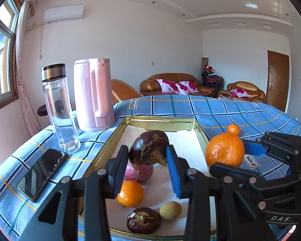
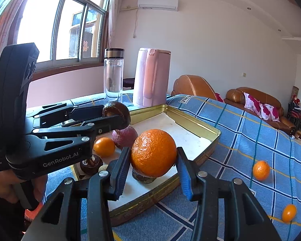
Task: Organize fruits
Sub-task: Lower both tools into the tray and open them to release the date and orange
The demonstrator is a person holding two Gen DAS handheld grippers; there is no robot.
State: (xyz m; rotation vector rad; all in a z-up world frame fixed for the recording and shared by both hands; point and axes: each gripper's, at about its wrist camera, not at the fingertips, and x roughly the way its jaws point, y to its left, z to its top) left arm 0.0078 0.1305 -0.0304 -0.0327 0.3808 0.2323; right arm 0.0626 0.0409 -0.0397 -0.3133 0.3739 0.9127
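Tray (image 1: 200, 134) half hidden | left fingers (image 1: 122, 160) clamp mangosteen (image 1: 148, 147) | right fingers (image 2: 124, 162) clamp orange (image 2: 153, 152)

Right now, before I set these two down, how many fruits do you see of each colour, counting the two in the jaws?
Orange fruits: 4
Dark brown fruits: 3, one half hidden under the held orange one
Purple-red fruit: 1
Tan fruit: 1
Total: 9
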